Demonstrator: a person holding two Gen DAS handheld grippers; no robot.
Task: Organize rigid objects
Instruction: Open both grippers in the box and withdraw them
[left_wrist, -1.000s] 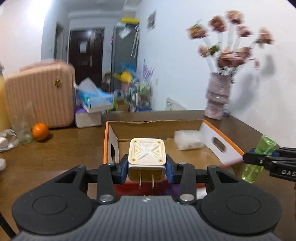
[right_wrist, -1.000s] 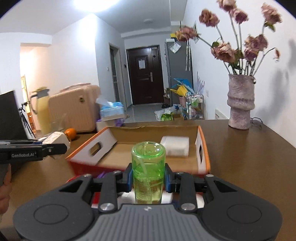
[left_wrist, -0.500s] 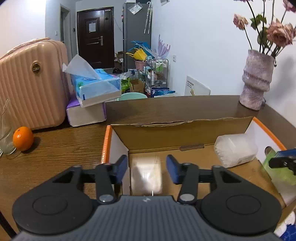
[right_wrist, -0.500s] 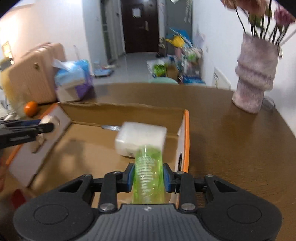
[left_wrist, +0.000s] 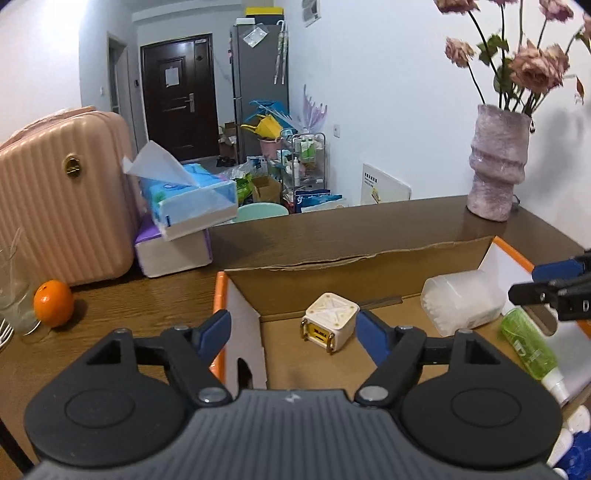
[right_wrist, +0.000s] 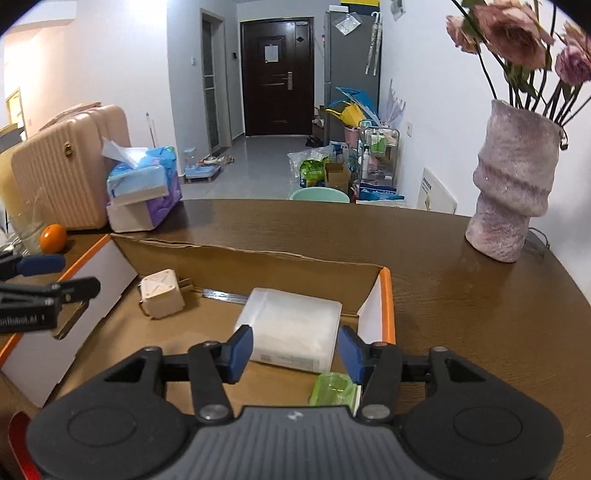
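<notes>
Both items now lie inside the cardboard box (left_wrist: 369, 254) on the counter (right_wrist: 443, 266): the white charger cube (left_wrist: 330, 326) at the left side, the green bottle (left_wrist: 528, 349) on its side by the right wall, near the translucent plastic case (right_wrist: 295, 328). The left hand-held gripper (left_wrist: 293, 332) has its jaws wide apart, holding nothing; the right hand-held gripper (right_wrist: 295, 354) is also spread and holds nothing. The placing step seems finished. The next move probably calls for lifting both grippers out and finding another loose object.

orange (left_wrist: 53, 308), pink suitcase (left_wrist: 62, 195), tissue packs (left_wrist: 184, 206), vase (left_wrist: 496, 166)
</notes>
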